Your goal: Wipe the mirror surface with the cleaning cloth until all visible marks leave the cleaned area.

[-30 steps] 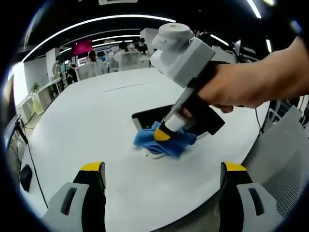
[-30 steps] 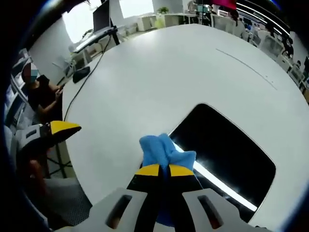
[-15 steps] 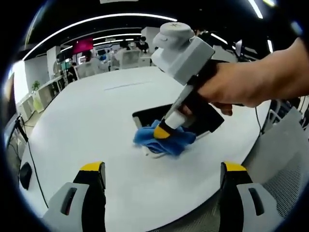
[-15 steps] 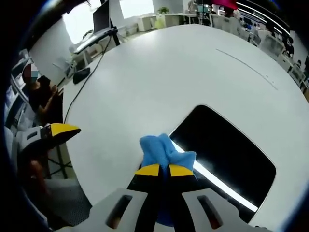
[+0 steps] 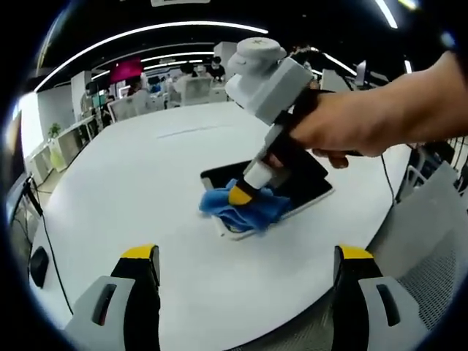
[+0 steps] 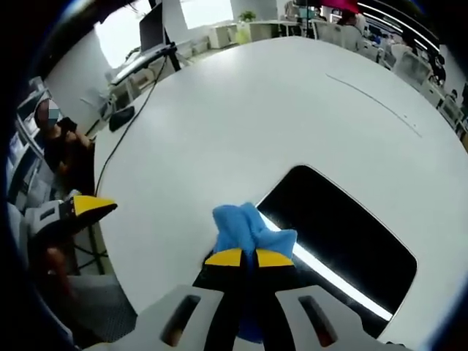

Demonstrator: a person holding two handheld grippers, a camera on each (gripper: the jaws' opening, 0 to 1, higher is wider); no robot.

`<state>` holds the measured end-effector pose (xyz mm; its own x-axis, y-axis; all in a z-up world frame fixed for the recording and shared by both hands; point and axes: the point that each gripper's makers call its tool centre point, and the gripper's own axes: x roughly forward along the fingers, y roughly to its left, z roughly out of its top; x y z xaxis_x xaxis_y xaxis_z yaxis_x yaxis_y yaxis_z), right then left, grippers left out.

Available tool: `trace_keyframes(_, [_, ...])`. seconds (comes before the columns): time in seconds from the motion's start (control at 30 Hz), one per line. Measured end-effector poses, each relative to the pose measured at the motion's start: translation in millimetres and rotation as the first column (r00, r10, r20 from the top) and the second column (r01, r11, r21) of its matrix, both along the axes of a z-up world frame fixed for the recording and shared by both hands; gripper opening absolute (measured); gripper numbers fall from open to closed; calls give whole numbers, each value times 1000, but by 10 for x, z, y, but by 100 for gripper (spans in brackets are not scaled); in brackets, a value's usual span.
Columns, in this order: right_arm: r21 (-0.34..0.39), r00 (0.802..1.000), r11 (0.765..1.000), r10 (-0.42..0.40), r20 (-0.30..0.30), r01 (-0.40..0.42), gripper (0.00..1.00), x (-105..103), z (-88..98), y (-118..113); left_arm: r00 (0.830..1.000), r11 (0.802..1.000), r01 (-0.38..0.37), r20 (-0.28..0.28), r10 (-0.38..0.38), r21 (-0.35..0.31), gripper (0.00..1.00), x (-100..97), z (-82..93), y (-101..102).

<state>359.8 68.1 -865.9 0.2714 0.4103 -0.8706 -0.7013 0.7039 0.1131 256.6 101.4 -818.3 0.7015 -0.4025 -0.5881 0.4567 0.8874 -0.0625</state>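
Mirror (image 6: 340, 234) flat on table (image 6: 219, 124); cloth (image 6: 245, 228) on mirror's near corner, in right claw (image 6: 247, 257).

cloth (image 5: 243, 207) and right tongs (image 5: 239, 195) shifted along mirror (image 5: 301, 184)

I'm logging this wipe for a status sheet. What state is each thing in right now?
Right gripper: jaws shut on the blue cleaning cloth.
Blue cleaning cloth: bunched, pressed on the mirror's near corner.
Mirror: lying flat on the white table, reflecting a light strip.
Left gripper: jaws open, empty.
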Motion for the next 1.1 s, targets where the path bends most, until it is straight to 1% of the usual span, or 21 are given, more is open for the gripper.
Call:
trace_keyframes(0.1, [3, 1000, 1000, -5, -3, 5, 0, 65, 0, 1, 1000, 1000, 2, -1, -2, 3, 99, -2, -4, 0])
trace_keyframes(0.47, [-17, 1000, 1000, 17, 7, -17, 0, 281, -14, 23, 1000, 1000, -2, -1, 2, 4, 99, 3, -11, 4])
trace_keyframes(0.6, [-32, 1000, 999, 22, 6, -22, 0, 367, -19, 19, 1000, 1000, -1, -1, 1, 5, 99, -1, -11, 3])
trace_keyframes(0.7, [-60, 999, 998, 31, 14, -30, 0, 479, -22, 6, 1000, 1000, -1, -1, 1, 4, 99, 1, -16, 3])
trace_keyframes(0.8, [-67, 999, 997, 42, 15, -40, 0, 571, -28, 6, 1000, 1000, 3, -1, -3, 7, 99, 0, -22, 1])
trace_keyframes(0.87, [-65, 999, 997, 41, 5, -41, 0, 570, -25, 2, 1000, 1000, 4, -1, -4, 6, 99, 1, -24, 0])
trace_keyframes(0.97, [-74, 998, 996, 53, 17, -52, 0, 679, -35, 6, 1000, 1000, 5, 3, -5, 5, 99, 3, -18, -3])
trace_keyframes(1.1, [-85, 998, 995, 59, 27, -57, 0, 753, -37, -14, 1000, 1000, 4, 2, -4, 4, 99, 6, -30, 2])
